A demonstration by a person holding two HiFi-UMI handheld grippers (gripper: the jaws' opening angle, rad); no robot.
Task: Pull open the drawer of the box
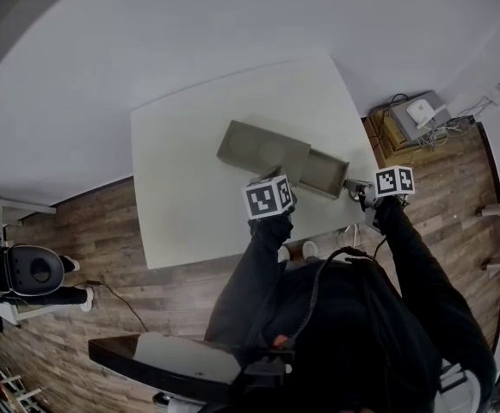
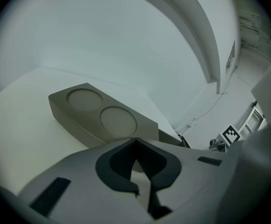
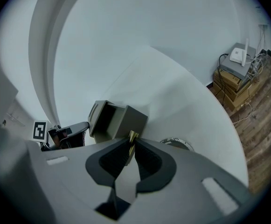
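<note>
Head view showed the box [image 1: 262,149] on the table [image 1: 181,144], its drawer [image 1: 323,172] already drawn well out to the right — task judged largely done. Right gripper [image 3: 131,143] was clamped on the drawer's brass pull [image 3: 132,135]; left gripper [image 2: 136,143] was closed and empty at the box's near side — only the release appeared outstanding.

Clothing: black long sleeves, left sleeve [image 1: 258,265] and right sleeve [image 1: 417,256]. 1 black cable [image 1: 318,282] crosses the torso.

Left gripper [image 2: 135,141] and right gripper [image 3: 131,139]: light grey moulded shell, 2 black pads [image 2: 113,164], dark rectangular recesses. Each carries 1 cube [image 1: 269,199] with black-and-white square markers.
</note>
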